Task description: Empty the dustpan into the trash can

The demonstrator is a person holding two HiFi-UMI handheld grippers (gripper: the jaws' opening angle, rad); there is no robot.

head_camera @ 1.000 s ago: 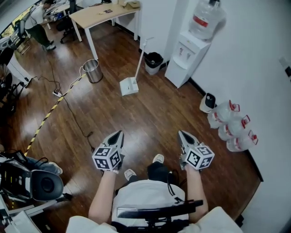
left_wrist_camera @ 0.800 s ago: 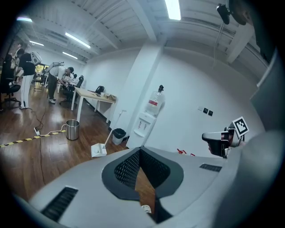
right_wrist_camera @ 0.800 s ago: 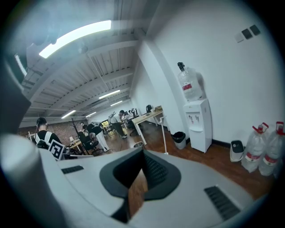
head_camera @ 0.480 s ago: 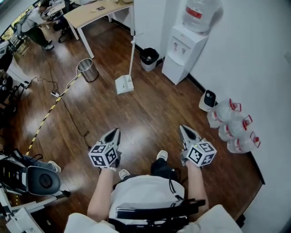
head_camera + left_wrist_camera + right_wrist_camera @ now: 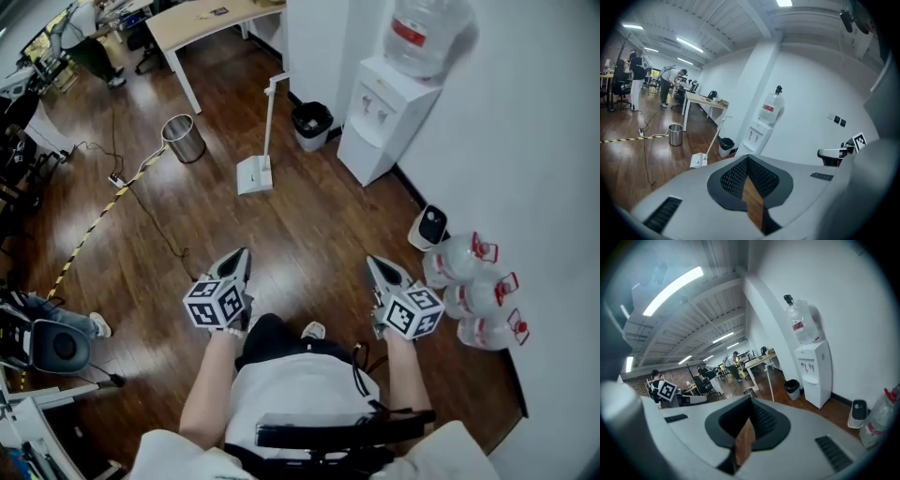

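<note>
A white long-handled dustpan (image 5: 253,174) stands upright on the wooden floor, well ahead of me. Just beyond it, against the wall, sits a small black trash can (image 5: 312,124). My left gripper (image 5: 242,262) and right gripper (image 5: 374,268) are held side by side at waist height, both shut with nothing in them, far short of the dustpan. The left gripper view shows the dustpan (image 5: 698,160) and the trash can (image 5: 725,144) beyond the left gripper's (image 5: 746,161) closed tips. In the right gripper view the trash can (image 5: 792,388) is small and distant past the right gripper (image 5: 750,401).
A white water dispenser (image 5: 388,114) stands right of the trash can. A metal bin (image 5: 184,139) is on the floor at left, with a cable and striped tape (image 5: 94,230) nearby. Water bottles (image 5: 473,281) line the right wall. A desk (image 5: 211,21) and a person (image 5: 82,37) are far back.
I have stepped forward across the floor, both grippers carried along with me, still shut. The dustpan and trash can stay in place ahead.
</note>
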